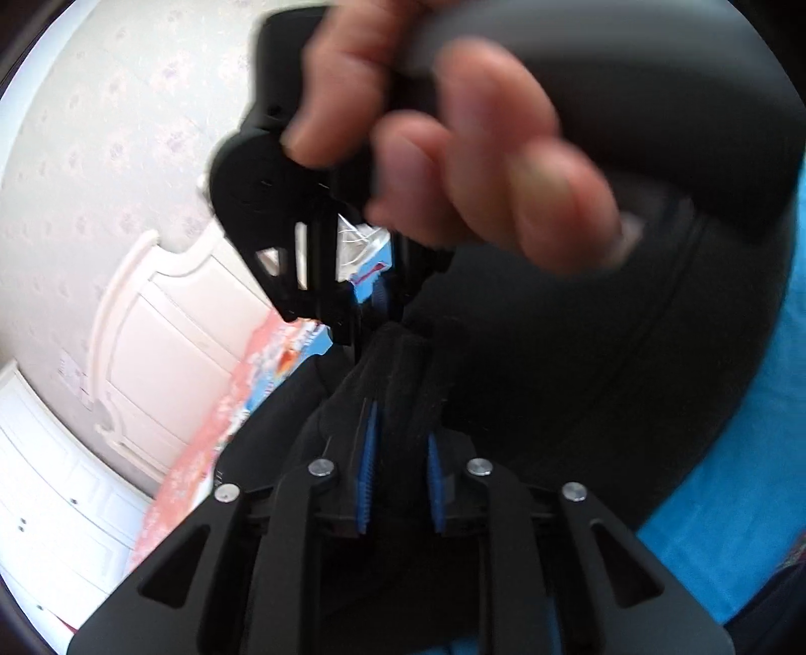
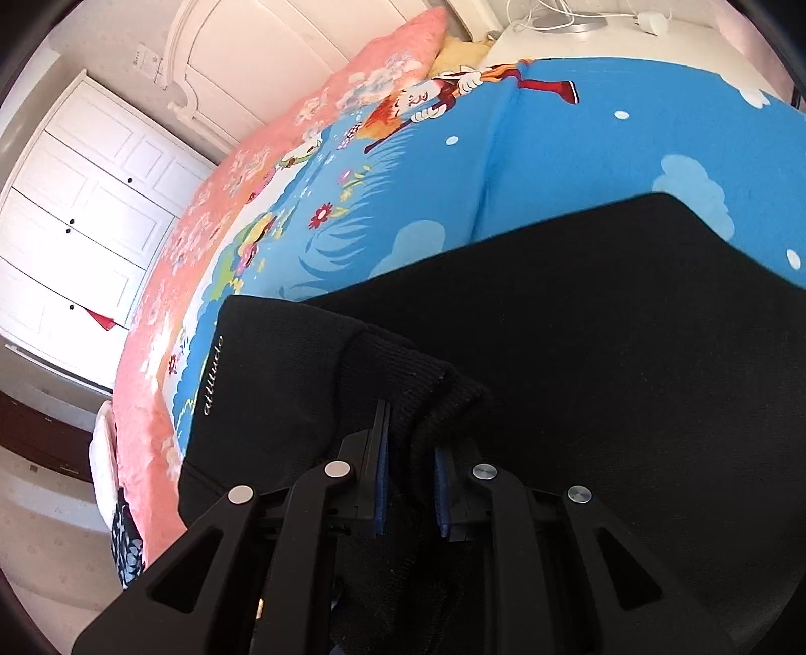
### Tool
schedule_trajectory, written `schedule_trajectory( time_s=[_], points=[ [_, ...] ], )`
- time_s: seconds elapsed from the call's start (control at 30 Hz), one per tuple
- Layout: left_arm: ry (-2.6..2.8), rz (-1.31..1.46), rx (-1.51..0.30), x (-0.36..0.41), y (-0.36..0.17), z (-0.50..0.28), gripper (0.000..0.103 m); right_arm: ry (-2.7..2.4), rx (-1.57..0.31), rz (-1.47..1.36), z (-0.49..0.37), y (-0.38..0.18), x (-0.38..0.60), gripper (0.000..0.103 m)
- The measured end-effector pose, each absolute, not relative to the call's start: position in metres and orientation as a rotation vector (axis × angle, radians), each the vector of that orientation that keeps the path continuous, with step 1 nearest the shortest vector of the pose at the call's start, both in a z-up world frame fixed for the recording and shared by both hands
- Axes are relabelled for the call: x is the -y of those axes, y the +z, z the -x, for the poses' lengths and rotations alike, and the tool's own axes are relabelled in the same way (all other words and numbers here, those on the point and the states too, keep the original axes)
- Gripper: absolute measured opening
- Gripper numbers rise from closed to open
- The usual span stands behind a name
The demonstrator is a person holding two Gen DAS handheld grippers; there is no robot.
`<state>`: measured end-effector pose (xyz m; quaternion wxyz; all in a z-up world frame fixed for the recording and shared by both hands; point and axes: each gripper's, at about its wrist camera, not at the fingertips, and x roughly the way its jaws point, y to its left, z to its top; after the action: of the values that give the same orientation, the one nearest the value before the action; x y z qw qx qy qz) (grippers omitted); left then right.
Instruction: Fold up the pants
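Black pants [image 2: 579,327] lie spread on a blue cartoon bedsheet [image 2: 554,141], with white lettering near their left edge. My right gripper [image 2: 409,433] is shut on a bunched ribbed cuff [image 2: 418,373] of the pants, which sits between its blue pads. In the left wrist view my left gripper [image 1: 401,428] has black ribbed fabric [image 1: 398,373] filling the narrow gap between its blue pads. Just beyond it, a person's hand [image 1: 453,151] holds the right gripper [image 1: 380,302], which points down at the same fabric. More black cloth [image 1: 579,352] fills the right of that view.
A pink flowered cover [image 2: 322,101] runs along the bed's far and left side below a white headboard [image 2: 282,45]. White wardrobe doors [image 2: 85,216] stand at the left beyond the bed edge. A white nightstand with cables [image 2: 579,30] is at the top right.
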<state>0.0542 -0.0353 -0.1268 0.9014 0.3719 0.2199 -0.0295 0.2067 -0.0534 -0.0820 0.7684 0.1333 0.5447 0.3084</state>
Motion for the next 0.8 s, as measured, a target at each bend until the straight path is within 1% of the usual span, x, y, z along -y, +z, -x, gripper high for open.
schedule_trajectory(
  time_s=[0.03, 0.07, 0.2, 0.3, 0.33, 0.37, 0.43, 0.47, 0.5, 0.57, 0.63, 0.73, 0.77, 0.8],
  points=[
    [-0.098, -0.7, -0.464, 0.031, -0.122, -0.052, 0.03, 0.671, -1.18, -0.291, -0.206, -0.083, 0.054, 0.018],
    [-0.129, -0.64, -0.47, 0.027, -0.117, -0.05, 0.036, 0.67, -1.182, -0.292, -0.207, -0.083, 0.055, 0.018],
    [-0.207, -0.415, -0.464, 0.002, -0.091, -0.029, 0.036, 0.654, -1.167, -0.248, -0.206, -0.082, 0.054, 0.018],
    [-0.2, -0.245, -0.434, -0.03, -0.067, -0.005, 0.036, 0.652, -1.159, -0.265, -0.203, -0.084, 0.059, 0.019],
    [-0.167, -0.153, -0.432, -0.054, -0.058, 0.0, 0.036, 0.653, -1.156, -0.275, -0.202, -0.084, 0.06, 0.019],
    [-0.125, -0.064, -0.435, -0.077, -0.052, 0.003, 0.035, 0.651, -1.148, -0.279, -0.2, -0.083, 0.062, 0.019],
    [-0.041, 0.094, -0.459, -0.12, -0.049, 0.006, 0.024, 0.646, -1.128, -0.275, -0.193, -0.078, 0.065, 0.019],
    [-0.003, 0.166, -0.471, -0.146, -0.049, 0.004, 0.015, 0.638, -1.112, -0.274, -0.188, -0.074, 0.068, 0.019],
    [0.029, 0.228, -0.488, -0.172, -0.052, -0.002, 0.011, 0.63, -1.099, -0.269, -0.184, -0.069, 0.071, 0.019],
    [0.063, 0.309, -0.514, -0.205, -0.059, -0.006, 0.007, 0.6, -1.052, -0.221, -0.176, -0.055, 0.071, 0.019],
    [0.103, 0.403, -0.531, -0.233, -0.07, -0.003, 0.007, 0.558, -0.955, -0.132, -0.163, -0.03, 0.067, 0.019],
    [0.085, 0.481, -0.58, -0.248, -0.089, -0.001, 0.007, 0.553, -0.816, -0.047, -0.143, -0.001, 0.053, 0.02],
    [0.056, 0.501, -0.601, -0.248, -0.093, -0.004, 0.004, 0.539, -0.77, -0.019, -0.136, 0.006, 0.046, 0.03],
    [0.049, 0.493, -0.616, -0.247, -0.098, -0.01, 0.004, 0.532, -0.749, 0.0, -0.133, 0.009, 0.042, 0.064]
  ],
)
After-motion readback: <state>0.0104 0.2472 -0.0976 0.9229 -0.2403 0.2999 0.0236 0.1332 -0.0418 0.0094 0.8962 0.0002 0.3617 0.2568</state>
